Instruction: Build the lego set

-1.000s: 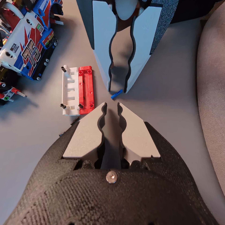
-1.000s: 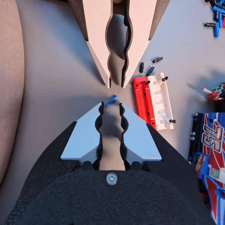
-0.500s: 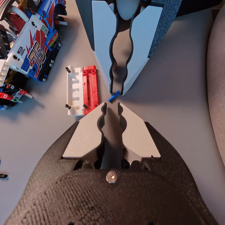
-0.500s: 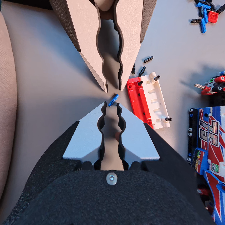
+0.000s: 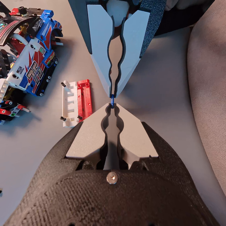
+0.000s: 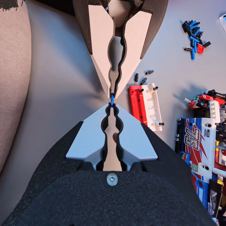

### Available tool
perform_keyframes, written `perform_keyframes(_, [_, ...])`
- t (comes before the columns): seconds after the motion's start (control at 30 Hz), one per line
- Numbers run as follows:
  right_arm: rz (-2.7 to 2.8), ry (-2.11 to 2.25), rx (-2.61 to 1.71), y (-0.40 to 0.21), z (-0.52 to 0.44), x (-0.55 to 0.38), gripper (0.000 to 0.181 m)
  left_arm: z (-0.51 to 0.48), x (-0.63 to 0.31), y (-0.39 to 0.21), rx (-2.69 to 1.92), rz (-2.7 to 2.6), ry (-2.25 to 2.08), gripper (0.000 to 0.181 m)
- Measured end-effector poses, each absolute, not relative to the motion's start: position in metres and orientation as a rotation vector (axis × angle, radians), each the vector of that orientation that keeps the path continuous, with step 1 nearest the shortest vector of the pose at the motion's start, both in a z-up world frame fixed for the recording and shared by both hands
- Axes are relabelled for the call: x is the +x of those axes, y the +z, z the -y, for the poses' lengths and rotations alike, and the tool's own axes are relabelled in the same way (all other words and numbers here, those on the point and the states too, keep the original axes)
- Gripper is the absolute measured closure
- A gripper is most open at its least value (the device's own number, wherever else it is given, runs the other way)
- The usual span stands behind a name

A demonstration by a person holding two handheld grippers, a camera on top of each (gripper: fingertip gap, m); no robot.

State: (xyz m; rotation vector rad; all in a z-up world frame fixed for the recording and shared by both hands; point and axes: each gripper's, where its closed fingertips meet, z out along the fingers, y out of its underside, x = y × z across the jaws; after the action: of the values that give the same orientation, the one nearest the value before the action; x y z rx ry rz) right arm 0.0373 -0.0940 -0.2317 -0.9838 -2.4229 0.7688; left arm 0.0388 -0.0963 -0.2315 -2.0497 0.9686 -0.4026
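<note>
A small blue pin [image 5: 112,100] is held end to end between the two grippers, tip to tip over the grey table. My left gripper [image 5: 111,104] is shut on the pin's near end in the left wrist view. My right gripper [image 5: 113,96] faces it from above and pinches the other end. In the right wrist view the right gripper [image 6: 111,104] grips one end of the blue pin [image 6: 112,99], and the left gripper [image 6: 112,96] grips the other. A red and white panel assembly [image 5: 78,102] with black pins lies just beside them, and shows in the right wrist view too [image 6: 145,106].
A blue, white and red race car model [image 5: 30,68] stands at the left, seen at the right in the right wrist view [image 6: 200,140]. Three loose black pins [image 6: 142,78] lie by the panel. A pile of blue and black pins [image 6: 194,36] is farther off. Beige fabric [image 5: 207,85] borders the table. The tips of both grippers are at nearly the same place.
The blue pin lay on the table between two open grippers. Both grippers have closed on its ends, and it now stands in line between their tips.
</note>
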Motion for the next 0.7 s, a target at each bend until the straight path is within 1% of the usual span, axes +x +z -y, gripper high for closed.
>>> perform_keyframes(0.13, [2.309,0.916,-0.926,-0.212,0.093,0.034,0.179,0.093,0.038,-0.214,-1.983,-0.895,-0.467,0.179])
perform_keyframes(0.23, [2.171,1.108,-0.88,-0.187,0.094,0.036,0.171,0.092,0.039,-0.186,-1.878,-0.802,-0.581,0.179])
perform_keyframes(0.33, [2.083,1.168,-0.826,-0.173,0.095,0.037,0.173,0.094,0.042,-0.175,-1.838,-0.789,-0.62,0.179])
perform_keyframes(0.47, [2.08,1.196,-0.8,-0.17,0.1,0.038,0.178,0.096,0.048,-0.174,-1.828,-0.798,-0.635,0.179])
perform_keyframes(0.7, [2.09,1.219,-0.798,-0.17,0.101,0.04,0.179,0.097,0.05,-0.171,-1.815,-0.798,-0.652,0.179])
